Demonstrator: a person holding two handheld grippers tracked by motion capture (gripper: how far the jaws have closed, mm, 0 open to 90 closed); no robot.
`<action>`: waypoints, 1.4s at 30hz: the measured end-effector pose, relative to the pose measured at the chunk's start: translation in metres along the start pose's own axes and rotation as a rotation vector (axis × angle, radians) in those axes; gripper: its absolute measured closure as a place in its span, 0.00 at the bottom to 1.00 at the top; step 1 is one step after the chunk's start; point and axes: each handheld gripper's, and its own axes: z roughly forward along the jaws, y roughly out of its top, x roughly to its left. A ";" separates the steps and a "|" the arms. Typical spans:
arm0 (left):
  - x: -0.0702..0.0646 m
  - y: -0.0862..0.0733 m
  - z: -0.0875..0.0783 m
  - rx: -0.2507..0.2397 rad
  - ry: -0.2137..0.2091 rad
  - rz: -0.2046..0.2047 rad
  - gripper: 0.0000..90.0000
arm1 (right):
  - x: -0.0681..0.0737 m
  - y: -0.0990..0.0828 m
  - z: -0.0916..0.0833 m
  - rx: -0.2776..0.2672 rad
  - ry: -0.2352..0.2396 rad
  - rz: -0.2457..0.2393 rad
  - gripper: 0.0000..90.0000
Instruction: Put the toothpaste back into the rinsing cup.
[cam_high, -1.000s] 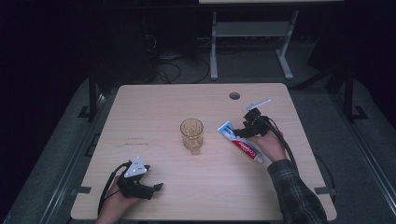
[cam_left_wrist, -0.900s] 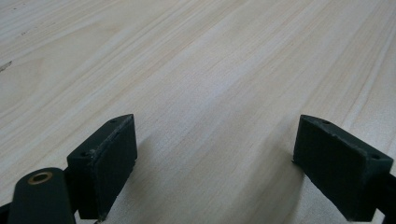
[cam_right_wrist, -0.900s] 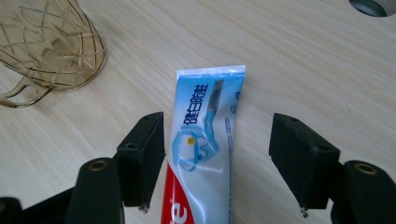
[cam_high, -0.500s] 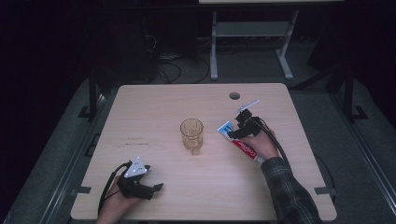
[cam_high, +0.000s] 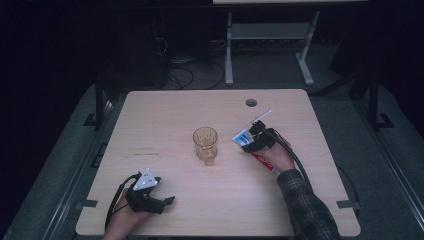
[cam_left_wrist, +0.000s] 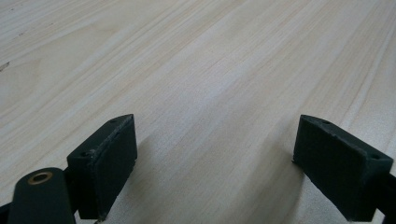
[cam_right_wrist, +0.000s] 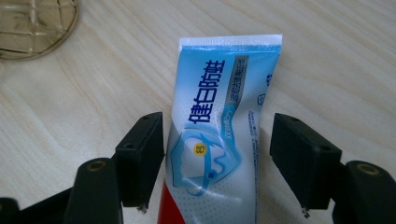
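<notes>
Left gripper (cam_high: 167, 201): resting on worktop (cam_high: 165, 120) near front-left corner, jaws wide apart, bare wood between them. Glass (cam_high: 205, 144): amber, upright, at worktop centre. Toothpaste tube (cam_right_wrist: 222, 135): blue-white with red lower part, lying flat on worktop right of glass, crimped end toward glass. Right gripper (cam_right_wrist: 217, 161): lowered over tube, jaws astride it; left pad at tube edge, right pad standing clear with gap, tube not clamped.
</notes>
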 end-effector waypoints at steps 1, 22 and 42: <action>0.000 0.000 0.000 0.000 0.000 0.000 0.14 | 0.000 0.000 0.001 0.003 0.000 -0.002 0.39; 0.000 0.000 0.000 0.000 0.000 0.000 0.14 | 0.002 0.002 0.002 0.023 -0.018 -0.017 0.53; 0.000 0.000 0.000 0.000 0.000 0.000 0.14 | -0.006 0.000 -0.010 -0.040 -0.001 0.023 0.81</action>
